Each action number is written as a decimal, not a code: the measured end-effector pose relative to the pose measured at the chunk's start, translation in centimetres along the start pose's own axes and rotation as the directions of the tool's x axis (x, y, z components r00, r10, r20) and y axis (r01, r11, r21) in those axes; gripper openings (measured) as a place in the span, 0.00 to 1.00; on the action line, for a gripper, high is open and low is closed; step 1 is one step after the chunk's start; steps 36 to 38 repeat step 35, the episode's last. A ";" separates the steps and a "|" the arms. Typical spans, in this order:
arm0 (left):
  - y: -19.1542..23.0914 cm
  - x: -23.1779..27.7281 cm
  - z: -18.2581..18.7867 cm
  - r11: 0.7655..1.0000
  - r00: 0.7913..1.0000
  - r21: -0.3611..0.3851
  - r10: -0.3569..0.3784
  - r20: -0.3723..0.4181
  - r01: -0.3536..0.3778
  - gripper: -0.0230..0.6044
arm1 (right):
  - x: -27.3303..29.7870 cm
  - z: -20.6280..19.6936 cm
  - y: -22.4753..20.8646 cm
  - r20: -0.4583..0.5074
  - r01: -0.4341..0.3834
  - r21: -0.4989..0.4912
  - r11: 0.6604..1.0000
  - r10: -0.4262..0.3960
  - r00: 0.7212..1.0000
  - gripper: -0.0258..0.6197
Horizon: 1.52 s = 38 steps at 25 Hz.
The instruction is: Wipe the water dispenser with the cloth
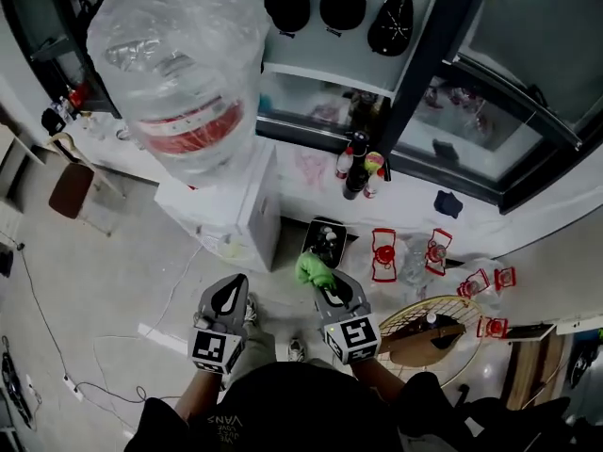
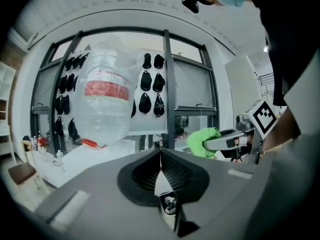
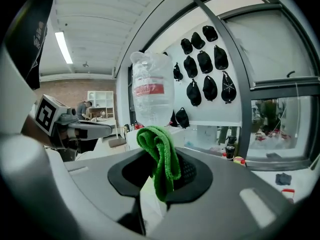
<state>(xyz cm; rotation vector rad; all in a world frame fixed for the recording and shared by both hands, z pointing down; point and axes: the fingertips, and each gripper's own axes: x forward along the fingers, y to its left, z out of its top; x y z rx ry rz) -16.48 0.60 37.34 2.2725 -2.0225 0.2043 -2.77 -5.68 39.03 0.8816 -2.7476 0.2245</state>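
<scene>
Right gripper (image 1: 327,288) clamped the green cloth (image 1: 312,269), with the bunch sticking forward as a wiping pad, not yet touching the water dispenser (image 1: 231,210). Left gripper (image 1: 233,290) was pinched closed on nothing, idle alongside.

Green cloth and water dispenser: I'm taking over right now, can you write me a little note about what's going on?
Left tongs: shut, empty, held in the air.
Right tongs: shut on the green cloth.
Water dispenser: stands just ahead with its big bottle on top; the cloth is not touching it.
Done: cloth is in hand.
Left: bring it to the dispenser and wipe.
</scene>
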 end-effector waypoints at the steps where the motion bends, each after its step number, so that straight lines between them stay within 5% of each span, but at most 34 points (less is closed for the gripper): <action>1: -0.4 -0.3 0.0 1.000 1.000 -0.001 0.000 0.004 0.000 0.04 | -0.3 0.1 0.3 0.002 -0.010 -0.004 1.000 0.010 1.000 0.19; 38: -3.3 -6.3 0.0 0.995 0.995 0.007 0.097 -0.003 -0.097 0.04 | -4.8 0.4 2.8 0.023 -0.112 -0.040 0.993 0.113 0.993 0.18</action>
